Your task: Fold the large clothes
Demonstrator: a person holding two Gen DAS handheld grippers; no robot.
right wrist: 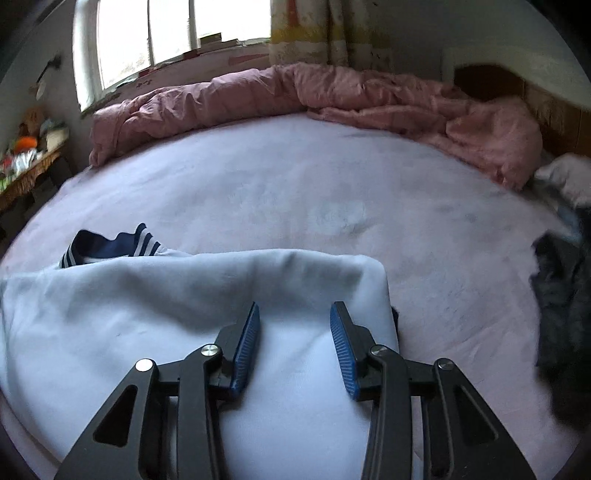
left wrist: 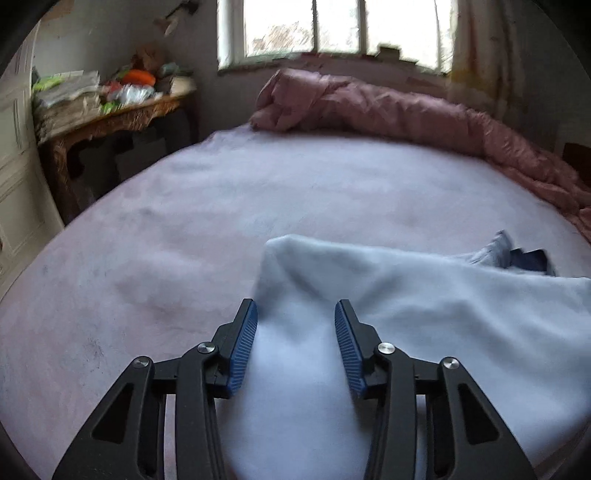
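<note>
A pale blue garment (left wrist: 424, 314) lies folded on the pink bed sheet (left wrist: 184, 229). My left gripper (left wrist: 295, 314) is open over the garment's left part, blue pads apart with cloth showing between them. The garment also shows in the right wrist view (right wrist: 166, 295), with a navy, white-striped collar (right wrist: 110, 245) poking out at its far left edge. My right gripper (right wrist: 294, 314) is open over the garment's right part, close to its right edge. Nothing is held in either gripper.
A rumpled pink duvet (right wrist: 332, 96) runs along the bed's far side under the window (left wrist: 332, 29). A cluttered wooden table (left wrist: 110, 110) stands left of the bed. A dark grey garment (right wrist: 561, 295) lies at the bed's right edge.
</note>
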